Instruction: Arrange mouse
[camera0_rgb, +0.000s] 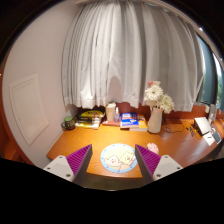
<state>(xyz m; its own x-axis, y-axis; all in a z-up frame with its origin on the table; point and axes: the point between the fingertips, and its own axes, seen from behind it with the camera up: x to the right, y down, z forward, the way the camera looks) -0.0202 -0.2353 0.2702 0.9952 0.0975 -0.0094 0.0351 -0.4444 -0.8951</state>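
My gripper (113, 160) hovers above an orange-brown wooden desk (180, 145) with its fingers wide apart and nothing held. Both purple pads (81, 157) show on the inner faces. Between and just ahead of the fingers lies a round light-blue mouse mat (118, 157) with a cartoon print, flat on the desk. No mouse shows anywhere in the view.
Along the desk's back edge stand a stack of books (90, 118), a small pale figure (111, 113), a blue box (129, 119) and a vase of white flowers (155, 108). A laptop (207, 128) sits far right. White curtains (120, 55) hang behind.
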